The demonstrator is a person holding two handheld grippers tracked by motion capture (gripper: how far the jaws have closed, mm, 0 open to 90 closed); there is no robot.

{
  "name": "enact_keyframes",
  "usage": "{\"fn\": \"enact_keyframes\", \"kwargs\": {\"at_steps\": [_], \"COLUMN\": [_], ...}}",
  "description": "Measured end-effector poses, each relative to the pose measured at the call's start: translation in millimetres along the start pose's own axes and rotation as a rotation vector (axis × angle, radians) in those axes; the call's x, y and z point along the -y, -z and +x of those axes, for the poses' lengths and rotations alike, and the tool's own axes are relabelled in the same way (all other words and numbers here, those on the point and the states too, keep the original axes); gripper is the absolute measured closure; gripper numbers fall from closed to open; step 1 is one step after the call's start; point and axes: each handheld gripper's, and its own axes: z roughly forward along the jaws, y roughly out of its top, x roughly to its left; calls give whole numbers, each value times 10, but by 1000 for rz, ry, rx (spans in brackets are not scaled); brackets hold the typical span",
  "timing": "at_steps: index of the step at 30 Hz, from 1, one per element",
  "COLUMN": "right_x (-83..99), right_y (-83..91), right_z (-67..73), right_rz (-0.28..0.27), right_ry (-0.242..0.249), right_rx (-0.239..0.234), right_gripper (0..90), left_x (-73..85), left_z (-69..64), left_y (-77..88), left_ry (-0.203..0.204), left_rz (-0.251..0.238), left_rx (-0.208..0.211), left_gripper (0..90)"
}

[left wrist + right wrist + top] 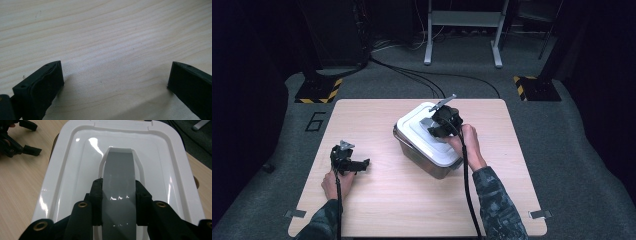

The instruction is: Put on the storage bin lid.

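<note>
On white lid, right gripper apparently clamps grey handle.

The left claw hangs over the bare wooden table (jaws spread wide, nothing between them).

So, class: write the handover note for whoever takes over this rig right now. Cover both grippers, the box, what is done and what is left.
Right gripper: shut on the grey handle of the white lid.
Left gripper: open, nothing held, low over the table.
Box: mid-table, lid on.
Done: handle gripped.
Left: probably lift the lid off; the left gripper may need to steady the box.
</note>
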Motion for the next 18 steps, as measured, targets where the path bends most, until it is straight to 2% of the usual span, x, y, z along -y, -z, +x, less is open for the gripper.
{"fn": "enact_keyframes", "kwargs": {"at_steps": [4, 18], "right_x": [-16, -17], "right_y": [-67, -180], "right_z": [23, 79], "right_rz": [5, 35], "right_ry": [-5, 47], "right_rx": [-15, -56], "right_gripper": [665, 664], "left_x": [0, 0], "left_z": [1, 0], "left_y": [1, 1], "left_ry": [-1, 0], "left_rz": [1, 1], "left_rx": [0, 1], "left_gripper": [0, 0]}}
